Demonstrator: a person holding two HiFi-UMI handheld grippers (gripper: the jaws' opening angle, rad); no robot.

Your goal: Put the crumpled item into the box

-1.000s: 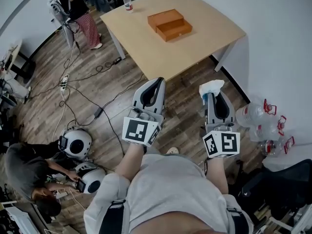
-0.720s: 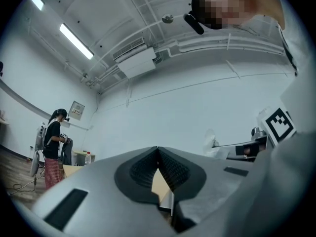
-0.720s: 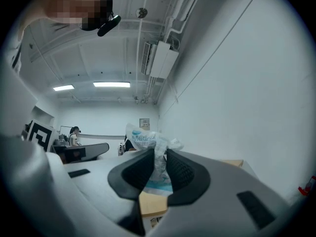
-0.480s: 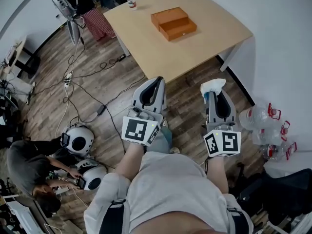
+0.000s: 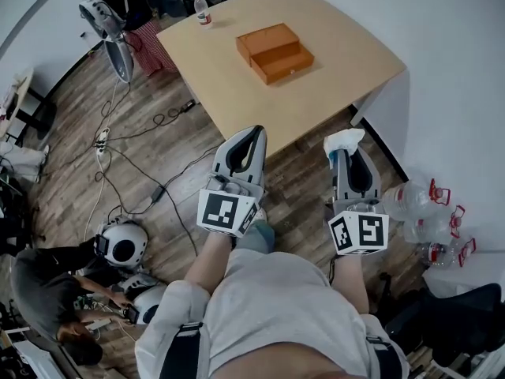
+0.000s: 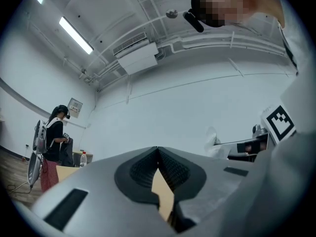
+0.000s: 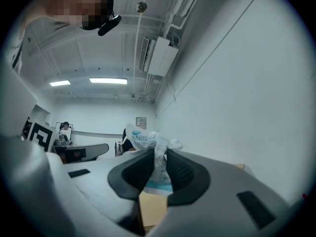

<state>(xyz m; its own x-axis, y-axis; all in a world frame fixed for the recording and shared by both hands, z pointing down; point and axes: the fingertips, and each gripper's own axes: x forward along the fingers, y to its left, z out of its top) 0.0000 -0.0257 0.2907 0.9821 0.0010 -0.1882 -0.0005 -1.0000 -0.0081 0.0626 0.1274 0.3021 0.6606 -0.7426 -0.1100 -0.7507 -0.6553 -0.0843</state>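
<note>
Table (image 5: 347, 61) with box (image 5: 274, 52), right hand-held gripper (image 5: 340, 155) outstretched, pinching crumpled item (image 5: 344, 140)

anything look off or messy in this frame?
Nothing spilled or broken. Only clutter: loose cables trail across the floor and clear water jugs are piled by the wall. The right gripper is shut on the crumpled wrapper; the box waits on the table.

One tabletop (image 5: 331, 77), upper centre; on it one wooden box (image 5: 274, 52) and one small bottle (image 5: 203, 9). Two tongs: left tongs (image 5: 256, 131), right tongs (image 5: 340, 153). One crumpled item (image 5: 344, 140). Three water jugs (image 5: 422, 204), right edge, counted by red caps. Two white domed units (image 5: 122, 243), lower left. Two bystanders (image 5: 43, 279), left side.
</note>
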